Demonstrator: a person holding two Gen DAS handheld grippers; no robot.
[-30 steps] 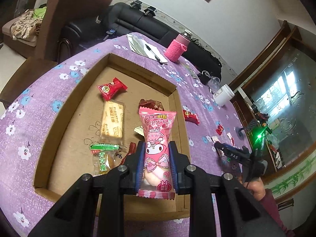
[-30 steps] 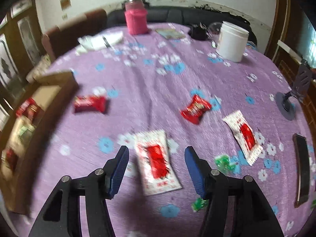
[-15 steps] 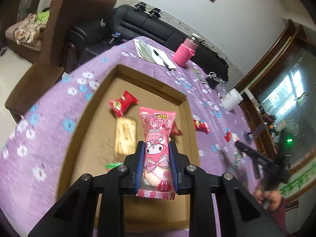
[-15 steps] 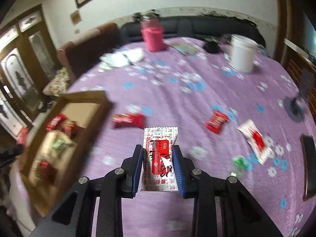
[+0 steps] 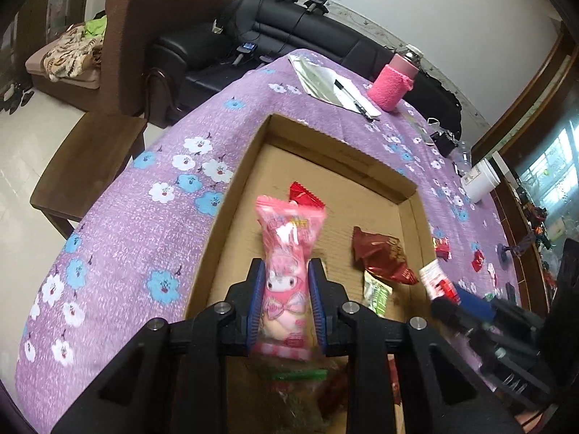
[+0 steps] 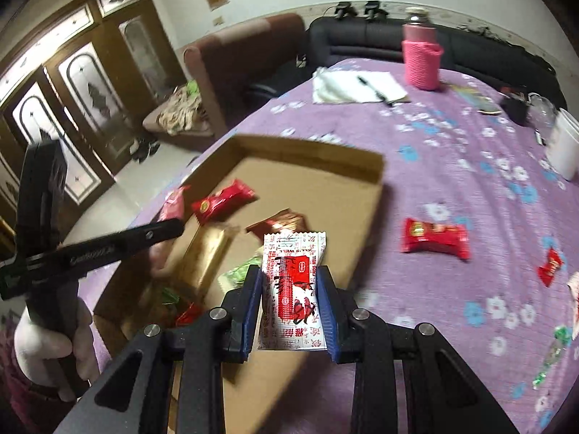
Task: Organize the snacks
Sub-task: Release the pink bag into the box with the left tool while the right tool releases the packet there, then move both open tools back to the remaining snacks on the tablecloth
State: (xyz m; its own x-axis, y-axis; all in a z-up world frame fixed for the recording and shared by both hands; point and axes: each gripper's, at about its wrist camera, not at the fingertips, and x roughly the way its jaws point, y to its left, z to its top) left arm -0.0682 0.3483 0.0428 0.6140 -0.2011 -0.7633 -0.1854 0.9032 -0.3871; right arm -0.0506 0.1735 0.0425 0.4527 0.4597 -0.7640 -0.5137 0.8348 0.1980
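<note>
Gripping pink snack [image 5: 286,275] inside left hand-held gripper [image 5: 286,305].

Both my views are lit by soft, even indoor light, with daylight glowing through the window [image 5: 542,181] at far right. The fisheye bends the room and blackens the corners. Motion blur smears the pink packet [image 5: 287,253] and the red candy [image 6: 434,238].
</note>
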